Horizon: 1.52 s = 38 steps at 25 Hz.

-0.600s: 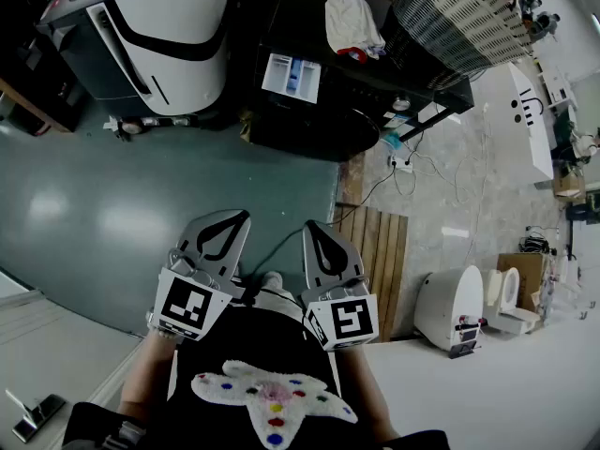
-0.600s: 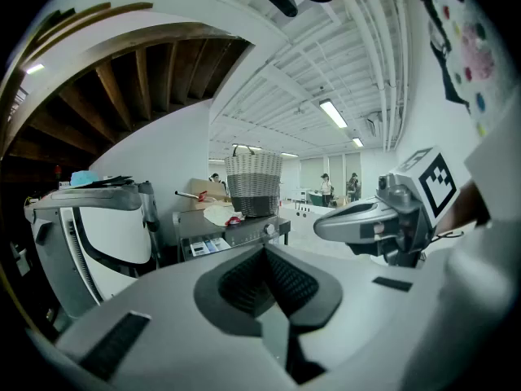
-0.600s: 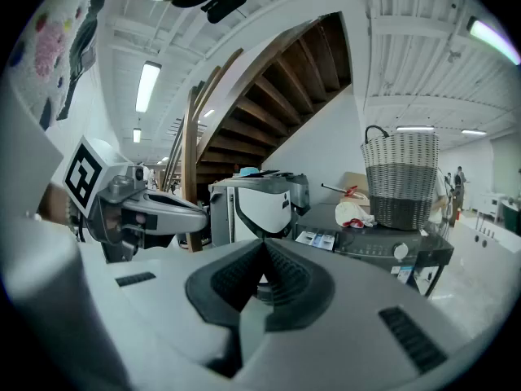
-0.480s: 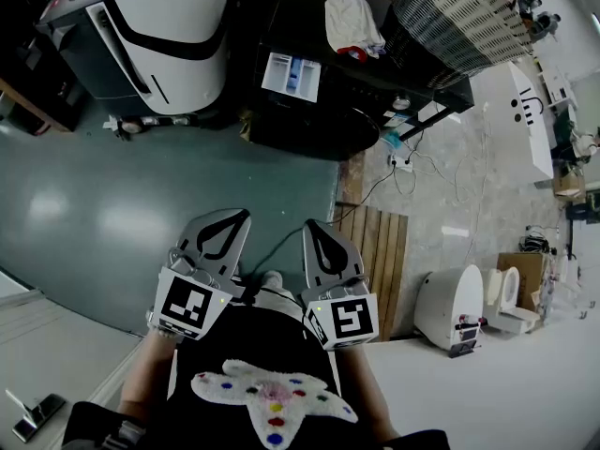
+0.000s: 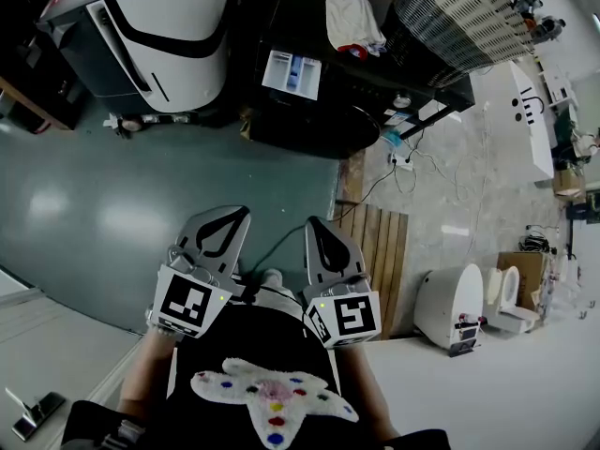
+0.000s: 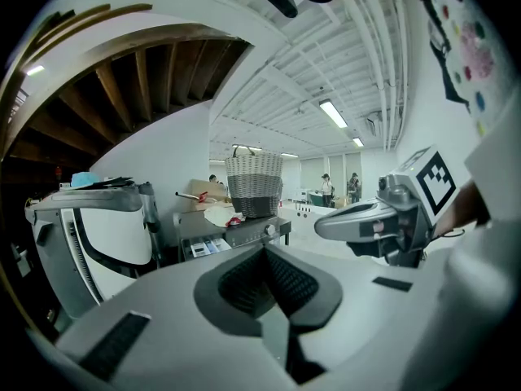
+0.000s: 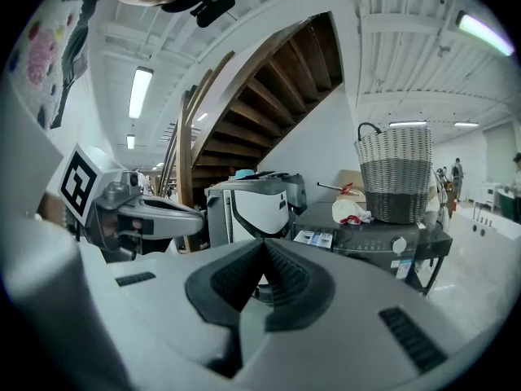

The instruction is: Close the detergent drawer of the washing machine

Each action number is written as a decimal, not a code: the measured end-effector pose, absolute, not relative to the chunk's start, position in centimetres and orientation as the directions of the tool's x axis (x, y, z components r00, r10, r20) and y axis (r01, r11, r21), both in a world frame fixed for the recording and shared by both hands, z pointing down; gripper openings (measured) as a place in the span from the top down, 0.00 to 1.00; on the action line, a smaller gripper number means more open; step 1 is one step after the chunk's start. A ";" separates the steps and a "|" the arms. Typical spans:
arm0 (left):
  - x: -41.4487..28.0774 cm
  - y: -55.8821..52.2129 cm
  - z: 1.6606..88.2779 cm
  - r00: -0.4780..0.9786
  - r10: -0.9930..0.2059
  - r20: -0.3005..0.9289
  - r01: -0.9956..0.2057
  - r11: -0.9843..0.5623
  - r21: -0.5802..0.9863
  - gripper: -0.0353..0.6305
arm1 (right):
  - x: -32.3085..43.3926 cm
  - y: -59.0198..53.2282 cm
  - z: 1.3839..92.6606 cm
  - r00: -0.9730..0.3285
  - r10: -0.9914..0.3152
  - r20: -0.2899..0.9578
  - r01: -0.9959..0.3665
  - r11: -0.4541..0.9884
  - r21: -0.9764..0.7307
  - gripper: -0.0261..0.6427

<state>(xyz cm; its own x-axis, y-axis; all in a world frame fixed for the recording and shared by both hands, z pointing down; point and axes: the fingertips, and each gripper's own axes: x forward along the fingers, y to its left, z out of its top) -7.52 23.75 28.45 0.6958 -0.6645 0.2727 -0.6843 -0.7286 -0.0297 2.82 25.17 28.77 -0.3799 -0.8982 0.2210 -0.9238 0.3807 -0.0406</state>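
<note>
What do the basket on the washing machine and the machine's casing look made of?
Basket: woven wicker or rope, judging by its ribbed weave, pale band above grey; possibly plastic imitation. Washing machine: dark, smooth casing, probably painted metal or plastic; the views don't settle which.

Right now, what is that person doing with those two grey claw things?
A person stands holding a grey two-jaw gripper in each hand, close to the body. The left gripper and the right gripper are both shut and empty. Across the green floor, the dark washing machine has its white detergent drawer pulled out. Neither gripper is near it, so closing the drawer has not begun. A woven wicker basket and a white cloth sit on top of the machine.
</note>
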 end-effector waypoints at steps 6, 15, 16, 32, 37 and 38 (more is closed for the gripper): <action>-7.4 23.8 28.6 0.686 -0.676 0.268 -0.696 -0.718 -0.031 0.93 | 3.2 25.3 28.9 -0.386 -0.897 0.216 -0.922 0.386 -0.043 0.95; -6.5 24.0 28.1 0.652 -0.713 0.257 -0.730 -0.682 -0.039 0.93 | 4.9 25.3 28.5 -0.414 -0.888 0.200 -0.909 0.414 -0.042 0.95; -6.3 24.1 28.0 0.649 -0.717 0.256 -0.734 -0.678 -0.041 0.93 | 5.0 25.4 28.4 -0.419 -0.886 0.197 -0.907 0.419 -0.043 0.95; -2.4 25.9 26.9 0.593 -0.782 0.192 -0.787 -0.614 -0.068 0.93 | 9.8 27.2 29.0 -0.463 -0.870 0.171 -0.886 0.462 -0.049 0.95; -2.2 25.2 27.0 0.587 -0.785 0.200 -0.790 -0.609 -0.070 0.93 | 10.0 26.3 29.3 -0.470 -0.865 0.176 -0.882 0.468 -0.057 0.95; -2.3 24.8 27.1 0.587 -0.785 0.199 -0.790 -0.609 -0.069 0.93 | 10.0 26.0 29.4 -0.471 -0.864 0.178 -0.882 0.468 -0.057 0.95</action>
<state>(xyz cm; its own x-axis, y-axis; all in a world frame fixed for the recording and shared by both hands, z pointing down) -2.27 24.82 27.06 0.5870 -0.7849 0.1987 -0.7904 -0.6087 -0.0693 9.96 25.99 29.44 -0.4705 -0.8642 0.1784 -0.8817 0.4683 -0.0569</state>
